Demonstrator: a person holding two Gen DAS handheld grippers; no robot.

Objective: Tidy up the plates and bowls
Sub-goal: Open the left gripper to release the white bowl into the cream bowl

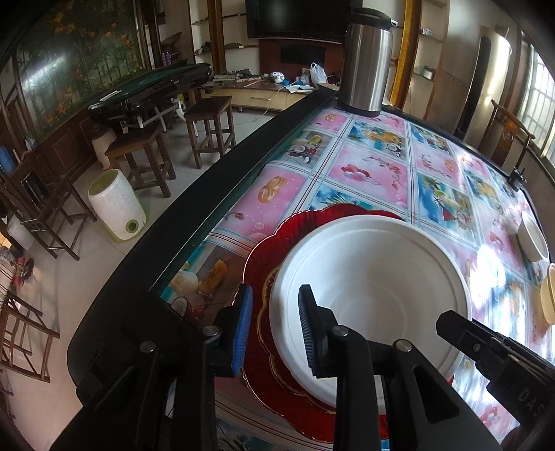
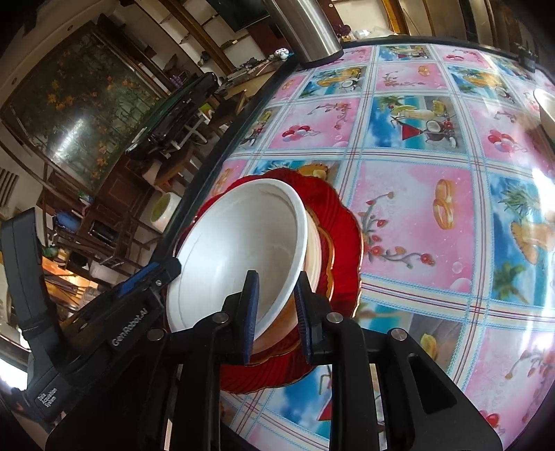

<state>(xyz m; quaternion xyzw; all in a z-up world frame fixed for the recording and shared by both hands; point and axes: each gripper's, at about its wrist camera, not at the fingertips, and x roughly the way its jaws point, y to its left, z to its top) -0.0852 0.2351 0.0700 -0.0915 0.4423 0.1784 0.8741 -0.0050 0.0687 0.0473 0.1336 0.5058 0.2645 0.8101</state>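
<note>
A large white bowl (image 1: 374, 277) (image 2: 236, 249) rests on a red scalloped plate (image 1: 263, 249) (image 2: 343, 225) with a gold-edged inner ring, near the table's left edge. My left gripper (image 1: 275, 312) straddles the bowl's left rim, one blue pad outside and one inside, and red plate shows in the gap beside the outer pad. It is open. My right gripper (image 2: 276, 301) straddles the near-right rim the same way and does not clamp it. Each gripper also shows in the other view, as the left gripper (image 2: 163, 274) and the right gripper (image 1: 454, 326).
A steel flask (image 1: 366, 62) (image 2: 305, 27) stands at the far edge of the patterned table (image 1: 381, 166). A white bowl (image 1: 532, 239) and a pale yellow dish (image 1: 549, 295) sit at the right. The table's black rim (image 1: 215, 180) drops to a floor with wooden stools (image 1: 208, 118).
</note>
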